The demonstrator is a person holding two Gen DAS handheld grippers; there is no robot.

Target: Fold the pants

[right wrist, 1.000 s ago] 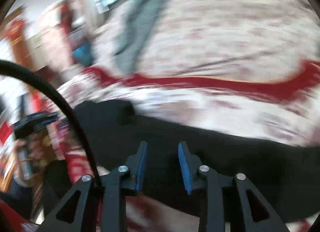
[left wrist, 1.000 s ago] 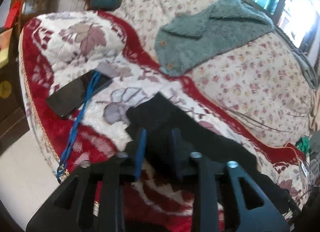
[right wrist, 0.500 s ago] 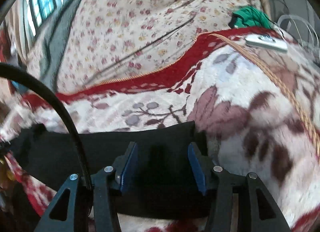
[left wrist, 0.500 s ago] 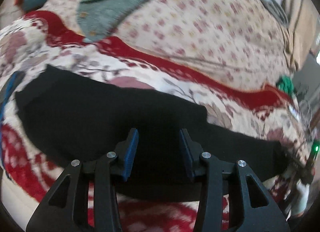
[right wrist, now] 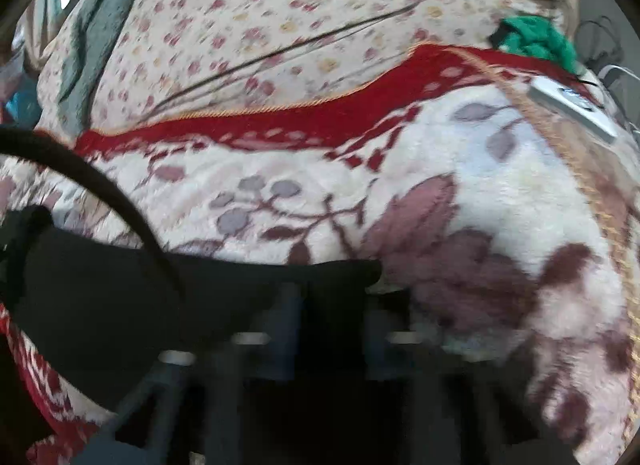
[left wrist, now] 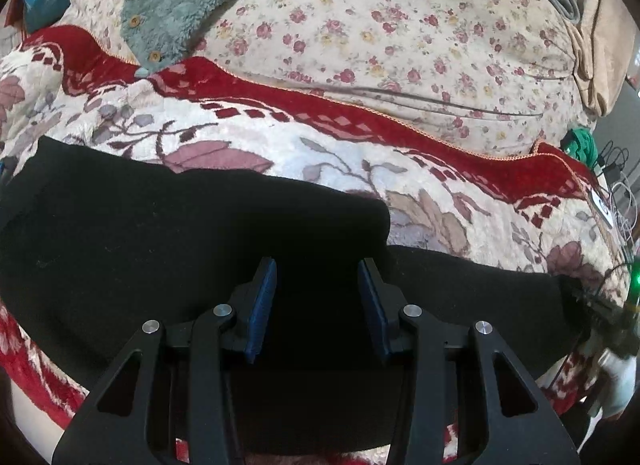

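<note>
left gripper [left wrist: 316,285] parted over black pants [left wrist: 160,233]; right gripper [right wrist: 332,305] blurred, seemingly pinching pants

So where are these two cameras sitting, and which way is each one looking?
Left wrist: rides the left gripper, looking down its open fingers at the black pants on the blanket.
Right wrist: rides the blurred right gripper, over the pants' end.
Both show the pants, blanket and green cloth.

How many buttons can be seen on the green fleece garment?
2 on the green fleece garment: one button near its left edge, another lower, by the corner. Others may be hidden beyond the frame.
</note>
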